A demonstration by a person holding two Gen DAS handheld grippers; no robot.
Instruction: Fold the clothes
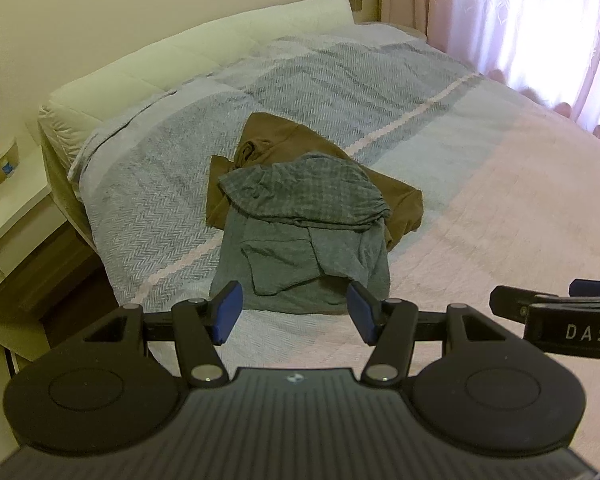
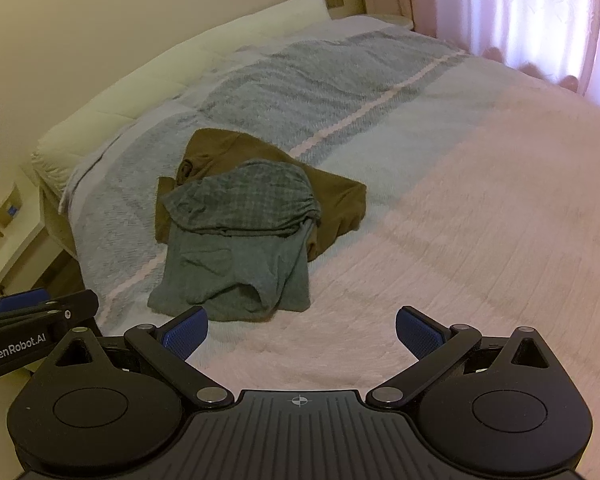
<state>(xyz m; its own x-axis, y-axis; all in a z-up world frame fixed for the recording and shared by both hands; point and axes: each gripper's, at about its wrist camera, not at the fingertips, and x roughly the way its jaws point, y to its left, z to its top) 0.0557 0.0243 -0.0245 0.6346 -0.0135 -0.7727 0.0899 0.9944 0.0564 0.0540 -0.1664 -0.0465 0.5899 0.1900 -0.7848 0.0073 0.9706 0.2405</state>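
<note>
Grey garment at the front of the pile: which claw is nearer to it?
Left. The left claw hovers open at the grey garment's near edge; the right claw, also open, sits off to its right over the bedspread.

Dim room, backlit by glaring curtains [image 1: 540,32]; fisheye bends edges, slight blur.

Clothes pile [image 1: 300,236] on bed [image 1: 480,208], beyond spread fingers [image 1: 228,312]

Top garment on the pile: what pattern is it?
A grey-green check pattern on the top garment, clearest in the left wrist view.
</note>
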